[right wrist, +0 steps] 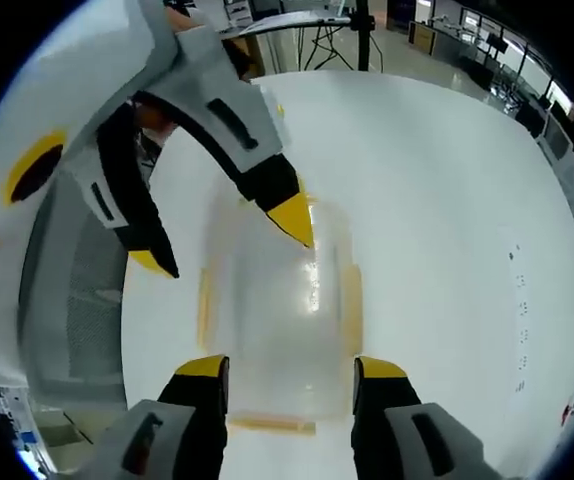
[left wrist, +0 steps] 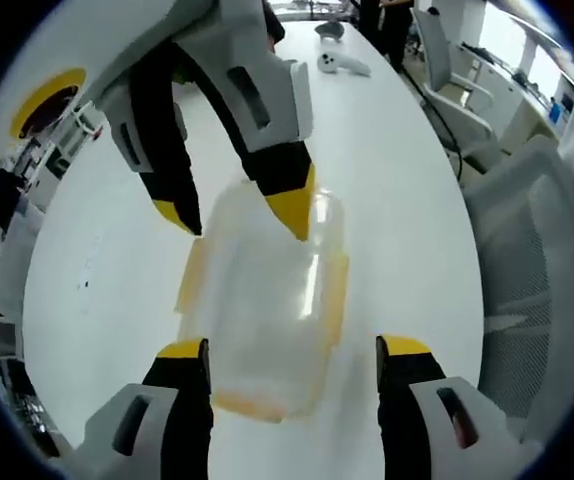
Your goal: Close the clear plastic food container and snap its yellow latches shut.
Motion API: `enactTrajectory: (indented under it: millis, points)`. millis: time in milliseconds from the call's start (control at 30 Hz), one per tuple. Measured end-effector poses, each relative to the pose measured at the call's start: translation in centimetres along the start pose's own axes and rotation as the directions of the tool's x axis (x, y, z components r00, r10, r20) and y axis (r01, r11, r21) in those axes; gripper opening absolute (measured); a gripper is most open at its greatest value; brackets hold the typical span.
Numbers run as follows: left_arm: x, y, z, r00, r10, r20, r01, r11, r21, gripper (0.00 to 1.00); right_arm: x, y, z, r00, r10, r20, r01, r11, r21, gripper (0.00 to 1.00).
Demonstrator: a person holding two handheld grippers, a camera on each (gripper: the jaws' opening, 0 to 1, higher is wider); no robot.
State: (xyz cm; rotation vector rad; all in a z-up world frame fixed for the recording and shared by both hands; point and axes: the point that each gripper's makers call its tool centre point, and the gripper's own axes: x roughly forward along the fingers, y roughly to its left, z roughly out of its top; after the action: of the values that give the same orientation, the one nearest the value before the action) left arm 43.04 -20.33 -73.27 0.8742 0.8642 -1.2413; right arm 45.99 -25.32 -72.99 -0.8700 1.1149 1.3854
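A clear plastic food container (left wrist: 267,300) lies on the white table (left wrist: 407,180), its lid resting on top. Yellow latches (left wrist: 338,290) run along its sides and its near end. My left gripper (left wrist: 292,350) is open, its jaws standing either side of the container's near end. The right gripper (left wrist: 236,212) reaches in from the far side, open, with one yellow fingertip (left wrist: 295,212) over the lid's far end. In the right gripper view the container (right wrist: 277,310) lies between my right gripper's (right wrist: 292,368) open jaws. The left gripper (right wrist: 222,240) faces it, open.
A white mesh chair (left wrist: 537,270) stands at the table's right edge. A white controller (left wrist: 345,63) lies at the far end, where a person stands. More chairs and desks (left wrist: 487,70) fill the room behind. A tripod (right wrist: 359,30) stands beyond the table.
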Motion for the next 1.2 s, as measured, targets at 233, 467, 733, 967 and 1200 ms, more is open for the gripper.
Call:
enactTrajectory:
  millis: [233, 467, 733, 967, 1200]
  points:
    - [0.2, 0.6, -0.3, 1.0, 0.006, -0.006, -0.006, 1.0, 0.008, 0.69, 0.0, 0.6, -0.7, 1.0, -0.014, -0.028, 0.012, 0.999, -0.046, 0.57]
    - [0.3, 1.5, -0.7, 1.0, 0.017, -0.015, -0.017, 1.0, 0.016, 0.71, 0.3, 1.0, -1.4, 0.998, -0.035, -0.052, 0.031, 0.997, -0.069, 0.62]
    - [0.5, 1.7, -0.9, 0.999, 0.022, -0.025, -0.021, 0.998, 0.053, 0.77, 0.6, 1.5, -1.6, 0.997, -0.065, -0.042, 0.062, 0.995, -0.078, 0.73]
    - [0.4, 1.7, -1.0, 0.999, 0.025, -0.024, -0.023, 0.997, 0.069, 0.79, 1.1, 1.1, -2.2, 0.992, -0.111, -0.051, 0.107, 0.991, -0.079, 0.73]
    - [1.1, 2.1, -1.7, 0.998, 0.033, -0.049, -0.029, 0.995, 0.096, 0.82, 1.5, 1.2, -2.5, 0.991, -0.125, -0.045, 0.122, 0.99, -0.065, 0.74]
